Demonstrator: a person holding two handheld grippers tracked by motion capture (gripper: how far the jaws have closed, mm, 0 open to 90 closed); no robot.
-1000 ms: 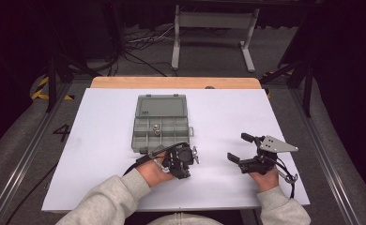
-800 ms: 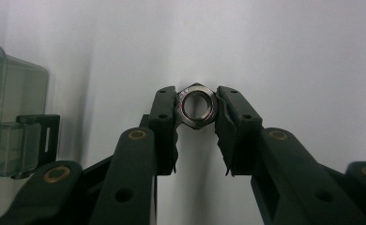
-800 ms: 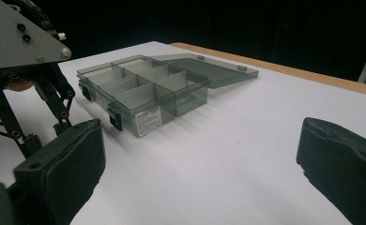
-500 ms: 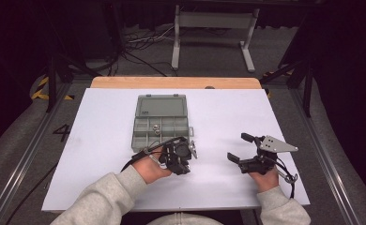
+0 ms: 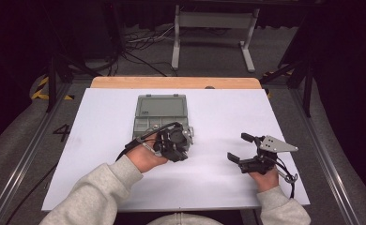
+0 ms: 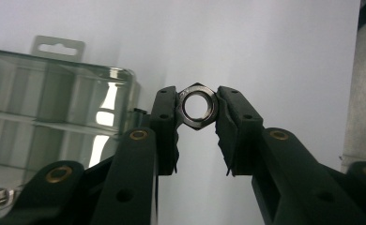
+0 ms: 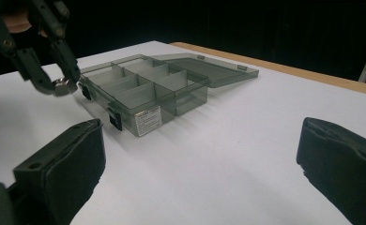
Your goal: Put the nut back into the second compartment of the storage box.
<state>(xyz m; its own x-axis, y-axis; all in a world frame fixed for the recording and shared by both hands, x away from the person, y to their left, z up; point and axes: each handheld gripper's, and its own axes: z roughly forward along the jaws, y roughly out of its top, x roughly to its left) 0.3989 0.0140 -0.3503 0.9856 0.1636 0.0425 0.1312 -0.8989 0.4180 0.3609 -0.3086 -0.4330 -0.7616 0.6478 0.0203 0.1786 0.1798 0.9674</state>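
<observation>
Left gripper (image 6: 197, 110) pinches one shiny nut (image 6: 198, 106) tight, held just beside near corner of box (image 5: 161, 114)

Right gripper (image 5: 241, 147) wide open, holds nothing, rests on white table (image 5: 101, 122)

Step now, I think: carry nut to box

Next: lift over wall, drop in one slot

Count: one nut, one box, lid open, two grippers

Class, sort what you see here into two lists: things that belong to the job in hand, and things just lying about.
In the job:
left gripper, shut on a hex nut
open compartment box

Just about:
right gripper, open, holding nothing
white table cover
metal stand and cables behind the table
</observation>
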